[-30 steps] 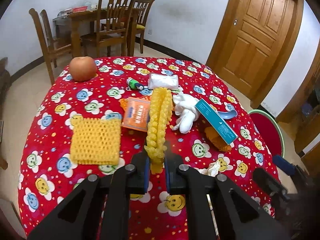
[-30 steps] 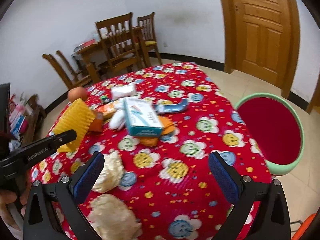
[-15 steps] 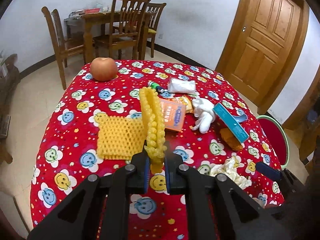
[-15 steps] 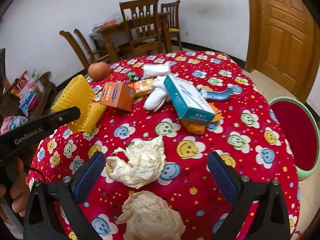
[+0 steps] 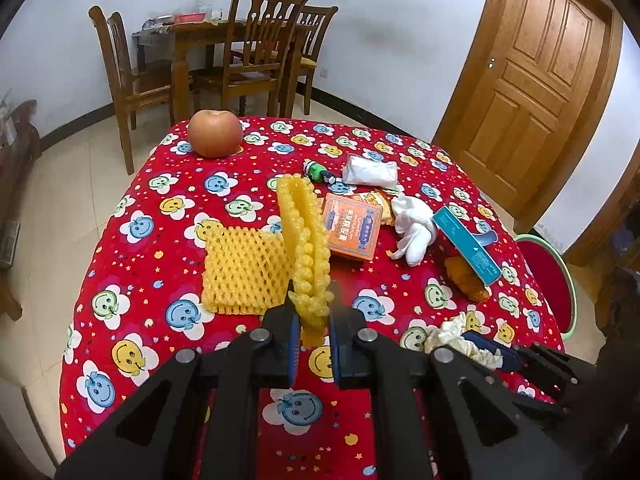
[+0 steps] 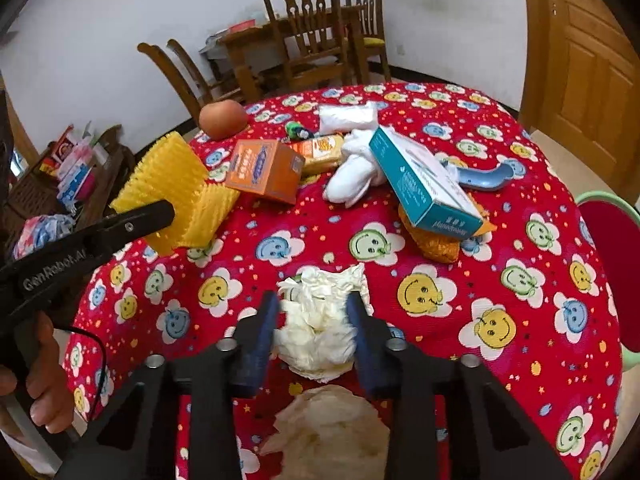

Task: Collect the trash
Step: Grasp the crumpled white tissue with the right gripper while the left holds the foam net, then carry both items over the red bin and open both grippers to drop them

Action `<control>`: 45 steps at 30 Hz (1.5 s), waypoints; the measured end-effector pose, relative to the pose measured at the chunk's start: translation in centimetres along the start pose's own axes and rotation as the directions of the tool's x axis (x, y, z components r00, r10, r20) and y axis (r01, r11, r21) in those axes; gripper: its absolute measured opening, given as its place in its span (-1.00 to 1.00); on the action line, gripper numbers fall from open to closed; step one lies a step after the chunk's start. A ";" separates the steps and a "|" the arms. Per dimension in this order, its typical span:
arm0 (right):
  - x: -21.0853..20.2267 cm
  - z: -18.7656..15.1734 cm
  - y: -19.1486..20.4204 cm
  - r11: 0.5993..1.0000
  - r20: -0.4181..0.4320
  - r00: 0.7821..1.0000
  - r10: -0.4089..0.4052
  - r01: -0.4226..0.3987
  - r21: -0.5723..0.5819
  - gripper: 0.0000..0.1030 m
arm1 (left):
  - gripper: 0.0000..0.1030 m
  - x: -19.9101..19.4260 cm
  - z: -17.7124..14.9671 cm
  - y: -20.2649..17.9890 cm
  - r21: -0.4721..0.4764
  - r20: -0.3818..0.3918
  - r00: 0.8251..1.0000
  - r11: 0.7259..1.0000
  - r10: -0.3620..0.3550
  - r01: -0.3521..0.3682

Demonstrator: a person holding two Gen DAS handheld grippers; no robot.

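Note:
My left gripper [image 5: 312, 320] is shut on a yellow foam fruit net [image 5: 304, 240] and holds it upright above the red smiley tablecloth [image 5: 160, 208]. The right wrist view shows that net [image 6: 168, 176] and the left gripper [image 6: 160, 216] at the left, with a hand on the handle. A second yellow foam net [image 5: 244, 268] lies flat on the cloth. My right gripper [image 6: 316, 308] is closing on a crumpled white tissue [image 6: 320, 320], and both blue pads touch its sides. Another crumpled tissue [image 6: 328, 420] lies under the right gripper, near the table's front edge.
An apple [image 6: 222, 118], an orange box [image 6: 262, 168], a snack packet [image 6: 322, 154], white cloth [image 6: 352, 172], a teal box [image 6: 424, 184], a blue handle [image 6: 484, 178] and a white pack [image 6: 348, 116] crowd the far half. A red stool [image 6: 612, 260] stands right. Wooden chairs [image 6: 308, 32] stand behind.
The right gripper's jaws went from wide apart to narrow around the crumpled tissue, after moving in over it. The left gripper stayed shut on the foam net and drifted slightly.

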State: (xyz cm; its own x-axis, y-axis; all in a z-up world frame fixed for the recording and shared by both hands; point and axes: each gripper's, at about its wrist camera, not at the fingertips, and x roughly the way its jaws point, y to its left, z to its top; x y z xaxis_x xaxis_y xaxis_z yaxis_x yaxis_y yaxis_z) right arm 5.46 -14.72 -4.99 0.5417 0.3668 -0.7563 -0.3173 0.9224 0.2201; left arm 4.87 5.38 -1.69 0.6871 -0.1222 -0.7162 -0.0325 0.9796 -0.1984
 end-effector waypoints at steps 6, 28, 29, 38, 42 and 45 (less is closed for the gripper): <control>-1.8 0.5 -0.6 1.000 0.060 0.998 0.004 -0.004 0.008 -0.72 | -0.79 -0.8 0.2 -0.5 0.007 0.017 1.000 1.000 -0.026 0.025; -9.6 1.8 -6.6 0.990 0.264 0.960 -0.090 0.057 0.131 -0.79 | -0.79 -2.0 2.4 -7.6 0.123 0.016 0.981 0.974 -0.192 0.189; -9.8 1.8 -7.0 0.988 0.267 0.959 -0.098 0.062 0.139 -0.79 | -0.79 -1.9 2.5 -8.3 0.134 0.012 0.980 0.971 -0.200 0.197; -12.2 0.8 -12.8 0.956 0.280 0.936 -0.213 0.141 0.256 -0.79 | -0.79 -0.5 3.6 -15.0 0.237 -0.032 0.958 0.929 -0.285 0.284; -12.7 0.0 -15.5 0.933 0.275 0.920 -0.278 0.190 0.306 -0.79 | -0.79 0.4 3.7 -18.6 0.290 -0.060 0.945 0.901 -0.321 0.324; -13.1 -0.6 -17.6 0.913 0.267 0.911 -0.314 0.213 0.348 -0.79 | -0.79 1.5 3.8 -21.0 0.319 -0.086 0.936 0.880 -0.343 0.352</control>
State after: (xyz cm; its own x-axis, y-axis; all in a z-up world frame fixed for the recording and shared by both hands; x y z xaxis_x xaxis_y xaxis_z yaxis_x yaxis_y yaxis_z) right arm 3.46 -35.81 0.66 0.8008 0.0767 -0.5940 0.0963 0.9624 0.2540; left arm 9.34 -14.80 3.96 0.5916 -0.4636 -0.6596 0.4445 0.8701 -0.2129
